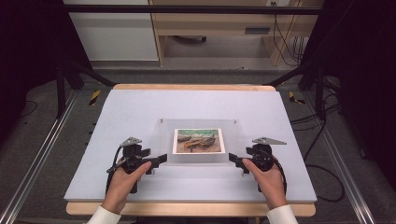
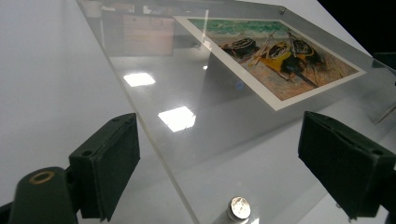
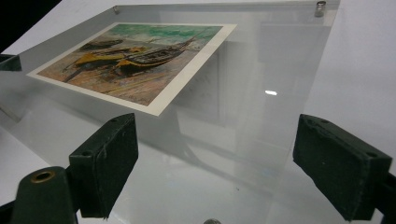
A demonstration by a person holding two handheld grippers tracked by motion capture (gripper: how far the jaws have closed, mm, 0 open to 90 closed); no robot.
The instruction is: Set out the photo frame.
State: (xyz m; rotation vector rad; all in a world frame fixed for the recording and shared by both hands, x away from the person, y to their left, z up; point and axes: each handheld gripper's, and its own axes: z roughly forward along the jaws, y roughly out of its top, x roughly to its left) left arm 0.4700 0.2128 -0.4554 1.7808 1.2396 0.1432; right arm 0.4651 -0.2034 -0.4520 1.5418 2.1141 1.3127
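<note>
A clear acrylic panel (image 1: 163, 140) lies in the middle of the white table, with a print of beached boats (image 1: 198, 140) under it. Small metal studs mark its corners (image 2: 239, 207) (image 3: 320, 6). My left gripper (image 1: 159, 160) is at the panel's near left corner. In its own view it is open (image 2: 229, 168), with the panel's edge (image 2: 154, 140) and a stud between the jaws and the print (image 2: 275, 56) beyond. My right gripper (image 1: 235, 161) sits at the near right corner, also open (image 3: 224, 165). The panel (image 3: 261, 93) and print (image 3: 135, 60) lie ahead of it.
The white board (image 1: 130, 107) covers a wooden tabletop and has bare room on all sides of the panel. Black frame rails (image 1: 65, 84) flank the table. Behind it stand a wooden desk (image 1: 210, 23) and hanging cables (image 1: 285, 37).
</note>
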